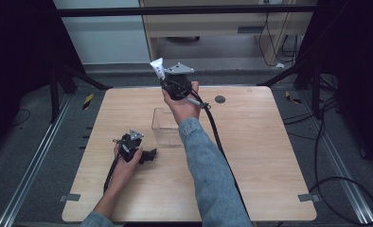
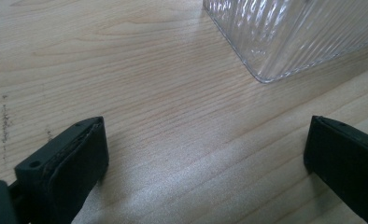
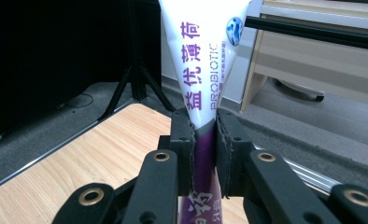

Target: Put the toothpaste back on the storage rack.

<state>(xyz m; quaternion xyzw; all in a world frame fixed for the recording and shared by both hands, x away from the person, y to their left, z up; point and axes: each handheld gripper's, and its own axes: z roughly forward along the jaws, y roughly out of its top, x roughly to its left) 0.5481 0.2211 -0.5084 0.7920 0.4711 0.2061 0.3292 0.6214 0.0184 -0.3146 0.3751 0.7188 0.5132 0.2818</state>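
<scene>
R gripper [image 3: 204, 154] jaws clamped on tube [image 3: 203, 56] above table's [image 1: 270, 156] far edge; L gripper [image 1: 144, 154] jaws apart nr clear bin [image 1: 165, 126], mid-table.

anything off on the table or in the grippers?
Nothing stands out. The right gripper is shut on the tube, raised above the table's far edge. The left gripper rests open beside the upright clear container.
</scene>
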